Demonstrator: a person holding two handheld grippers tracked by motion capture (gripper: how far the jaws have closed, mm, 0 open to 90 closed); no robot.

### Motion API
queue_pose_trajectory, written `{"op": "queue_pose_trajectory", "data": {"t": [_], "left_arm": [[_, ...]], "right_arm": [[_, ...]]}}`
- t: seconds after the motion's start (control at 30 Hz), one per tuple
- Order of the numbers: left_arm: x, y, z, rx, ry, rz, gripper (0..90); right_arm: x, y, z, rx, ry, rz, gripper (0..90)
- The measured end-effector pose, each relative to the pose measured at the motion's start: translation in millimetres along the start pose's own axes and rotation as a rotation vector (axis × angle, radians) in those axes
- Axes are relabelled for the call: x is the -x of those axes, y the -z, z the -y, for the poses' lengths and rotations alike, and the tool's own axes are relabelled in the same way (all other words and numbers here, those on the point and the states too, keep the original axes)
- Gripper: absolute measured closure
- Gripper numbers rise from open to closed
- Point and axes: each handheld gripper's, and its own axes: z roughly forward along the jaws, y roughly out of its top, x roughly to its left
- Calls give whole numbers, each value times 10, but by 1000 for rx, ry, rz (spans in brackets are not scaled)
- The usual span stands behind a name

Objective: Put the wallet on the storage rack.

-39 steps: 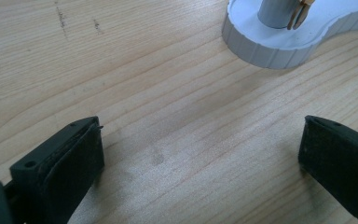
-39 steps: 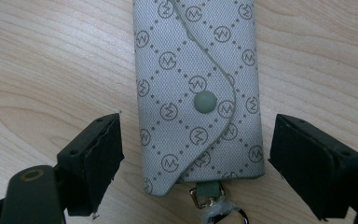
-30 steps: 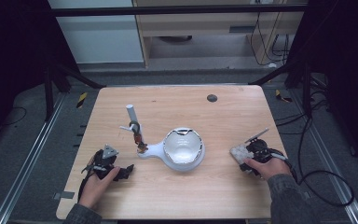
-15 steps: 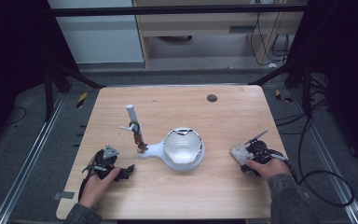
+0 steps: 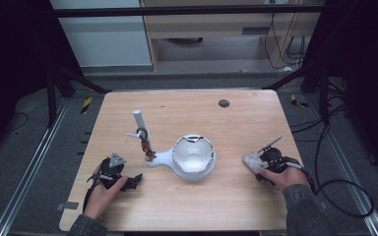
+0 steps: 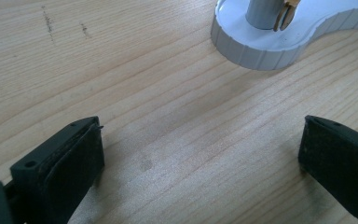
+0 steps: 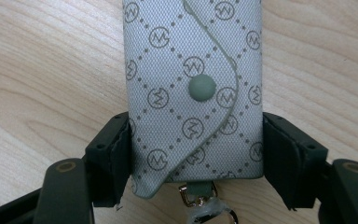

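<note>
Grey patterned key pouch, one, pinched between right tongs, just closed; left tongs spread on bench; one white stand.

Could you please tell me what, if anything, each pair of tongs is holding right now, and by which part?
The right tongs have just closed on the grey patterned key pouch, gripping its two long sides near the clasp end. The left tongs stand open over bare table, holding nothing.

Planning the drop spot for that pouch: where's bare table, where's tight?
Free: the far strip around the dark disc, and the near edge between the left gripper and right gripper. Crowded: the middle, with the white stand and its bowl. The right gripper holds the grey pouch.
</note>
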Motion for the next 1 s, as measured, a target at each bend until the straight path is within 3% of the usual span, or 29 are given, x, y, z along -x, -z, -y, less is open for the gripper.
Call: {"op": "queue_pose_trajectory", "data": {"t": [0.47, 1.0], "left_arm": [[5, -1, 0, 0, 1, 2, 0], [4, -1, -1, 1, -1, 2, 0]], "right_arm": [[-202, 454, -76, 58, 145, 59, 312], [-451, 832, -211, 97, 263, 97, 313]]}}
